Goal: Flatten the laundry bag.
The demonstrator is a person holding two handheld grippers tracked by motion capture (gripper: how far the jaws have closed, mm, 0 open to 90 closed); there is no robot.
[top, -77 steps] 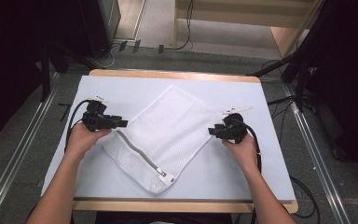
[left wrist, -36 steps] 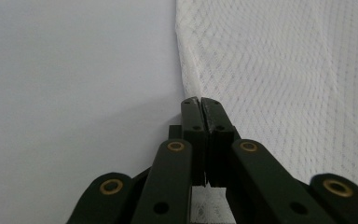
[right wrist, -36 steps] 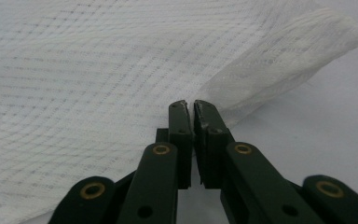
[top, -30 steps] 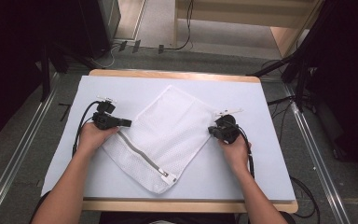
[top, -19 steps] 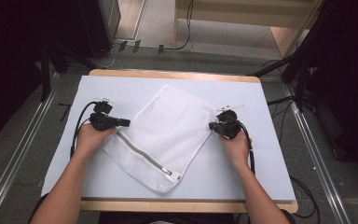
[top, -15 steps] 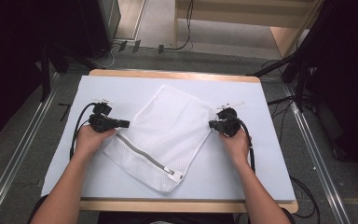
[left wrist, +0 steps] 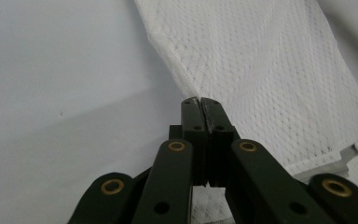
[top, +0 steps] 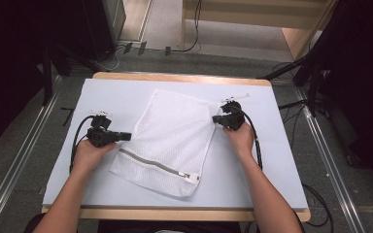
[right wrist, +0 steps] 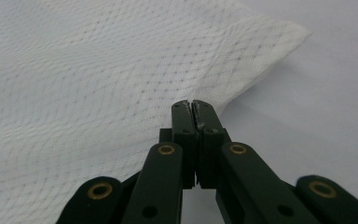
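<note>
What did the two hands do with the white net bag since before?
Both grippers pulled the mesh bag away from the person, toward the table's far edge, so it lies farther up the white mat. The left gripper pinches its left edge, the right gripper its right edge, jaws shut, same as before. The bag stays flat, tilted, zipper nearest the person.
</note>
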